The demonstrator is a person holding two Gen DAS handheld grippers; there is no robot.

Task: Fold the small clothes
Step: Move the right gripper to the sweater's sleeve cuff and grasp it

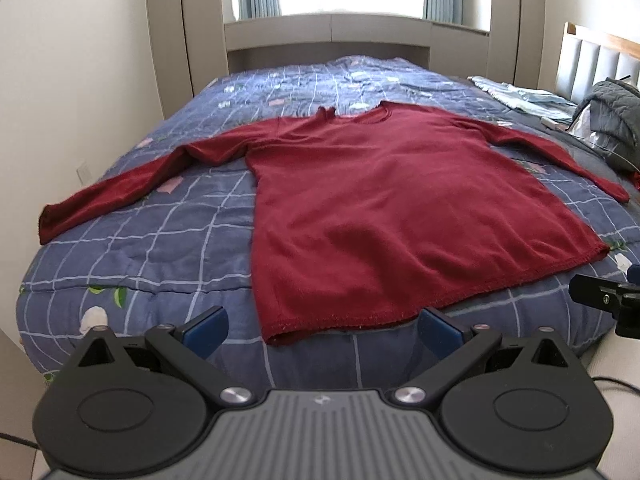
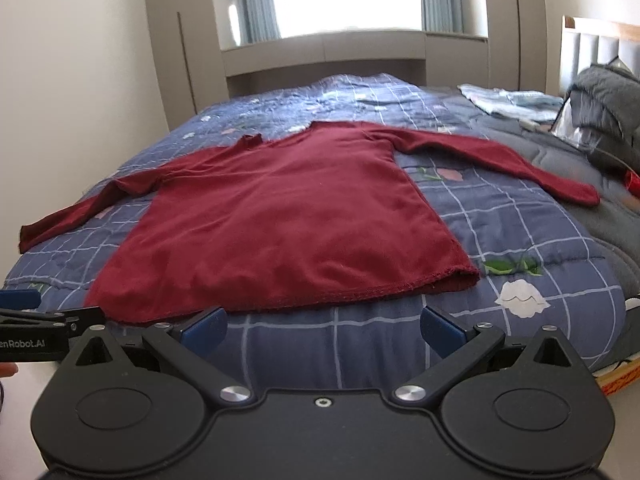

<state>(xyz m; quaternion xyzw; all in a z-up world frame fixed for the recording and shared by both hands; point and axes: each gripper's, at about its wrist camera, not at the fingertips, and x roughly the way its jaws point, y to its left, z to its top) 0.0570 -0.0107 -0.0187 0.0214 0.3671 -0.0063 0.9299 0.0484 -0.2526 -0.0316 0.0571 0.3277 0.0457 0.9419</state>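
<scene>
Left wrist view: the left hand-held gripper hovers with jaws spread wide and empty, just short of the hem of a dark red long-sleeved top. The top lies flat on the blue checked quilt, sleeves spread out, likely laid out ready for folding.

Right wrist view: the right hand-held gripper is likewise wide and empty, facing the top's near right hem corner, probably for a two-handed fold.
</scene>
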